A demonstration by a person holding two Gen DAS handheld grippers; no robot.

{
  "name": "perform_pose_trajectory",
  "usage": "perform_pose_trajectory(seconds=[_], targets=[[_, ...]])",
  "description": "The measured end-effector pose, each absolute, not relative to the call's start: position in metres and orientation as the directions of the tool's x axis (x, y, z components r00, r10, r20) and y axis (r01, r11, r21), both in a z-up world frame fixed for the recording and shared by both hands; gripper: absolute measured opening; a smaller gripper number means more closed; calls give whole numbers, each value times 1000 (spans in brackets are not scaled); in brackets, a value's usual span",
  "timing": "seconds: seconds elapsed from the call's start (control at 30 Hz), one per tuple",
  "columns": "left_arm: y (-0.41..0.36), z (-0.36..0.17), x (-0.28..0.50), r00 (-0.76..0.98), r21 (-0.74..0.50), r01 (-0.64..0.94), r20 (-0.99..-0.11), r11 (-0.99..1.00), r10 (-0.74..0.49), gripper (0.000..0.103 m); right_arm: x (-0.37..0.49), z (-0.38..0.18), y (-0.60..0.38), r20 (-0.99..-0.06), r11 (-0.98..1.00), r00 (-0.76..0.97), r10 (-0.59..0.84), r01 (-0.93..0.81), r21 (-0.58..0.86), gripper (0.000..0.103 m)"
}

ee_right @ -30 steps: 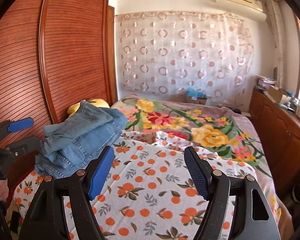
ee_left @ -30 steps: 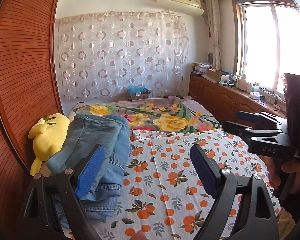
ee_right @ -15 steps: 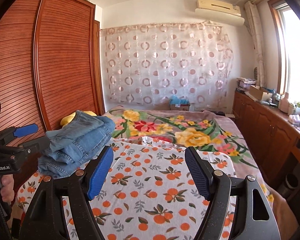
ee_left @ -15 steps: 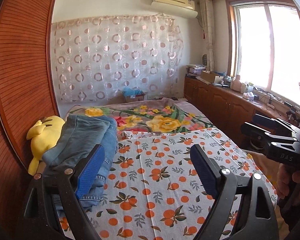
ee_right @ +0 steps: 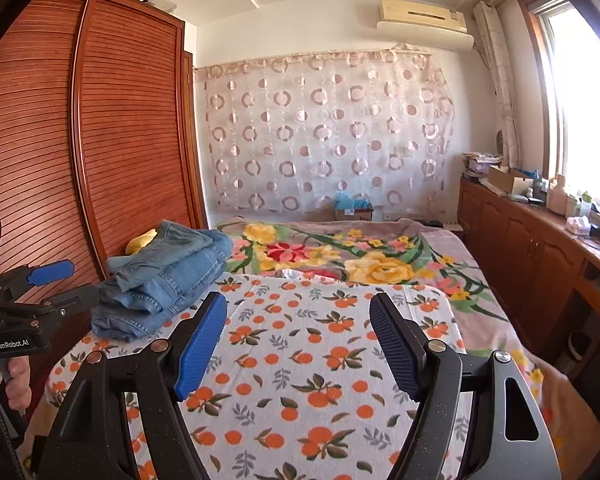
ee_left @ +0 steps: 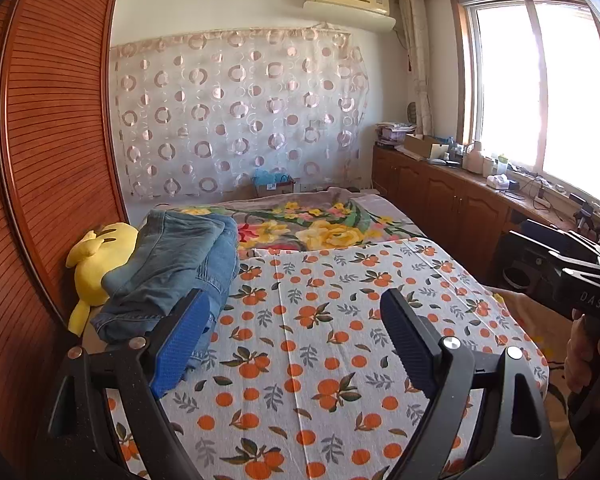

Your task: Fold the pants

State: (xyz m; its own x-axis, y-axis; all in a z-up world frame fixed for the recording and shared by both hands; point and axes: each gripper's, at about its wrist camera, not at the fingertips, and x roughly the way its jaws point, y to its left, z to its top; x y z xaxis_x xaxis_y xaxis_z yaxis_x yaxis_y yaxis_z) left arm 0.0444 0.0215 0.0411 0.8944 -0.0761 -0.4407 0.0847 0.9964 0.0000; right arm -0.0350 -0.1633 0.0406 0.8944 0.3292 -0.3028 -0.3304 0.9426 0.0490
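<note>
Folded blue jeans (ee_left: 180, 264) lie in a stack at the left side of the bed, on the orange-print sheet (ee_left: 320, 320); they also show in the right wrist view (ee_right: 168, 276). My left gripper (ee_left: 292, 294) hovers open over the sheet's near part, its left pad (ee_left: 180, 340) overlapping the stack in the picture, with nothing between the pads. My right gripper (ee_right: 298, 298) is open and empty too, over the sheet to the right of the jeans. Each gripper shows at the edge of the other's view, the left gripper (ee_right: 68, 286) and the right gripper (ee_left: 516, 240), each held by a hand.
A yellow plush toy (ee_left: 100, 256) lies between the jeans and the slatted wooden wardrobe (ee_left: 40, 160). A floral blanket (ee_left: 320, 232) covers the far half of the bed. Low wooden cabinets (ee_left: 440, 200) with clutter run under the window on the right.
Both grippers have drawn back from the bed, so the jeans and sheet look smaller and farther off. Both stay open and empty. The jeans have not moved.
</note>
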Motion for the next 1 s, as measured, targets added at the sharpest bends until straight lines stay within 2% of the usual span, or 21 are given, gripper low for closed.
perform_pose_trajectory(seconds=[1.0], targets=[[18, 25, 24, 882, -8, 62, -468, 998, -59, 88, -48, 31, -170, -340, 955, 893, 294, -290, 63, 76]])
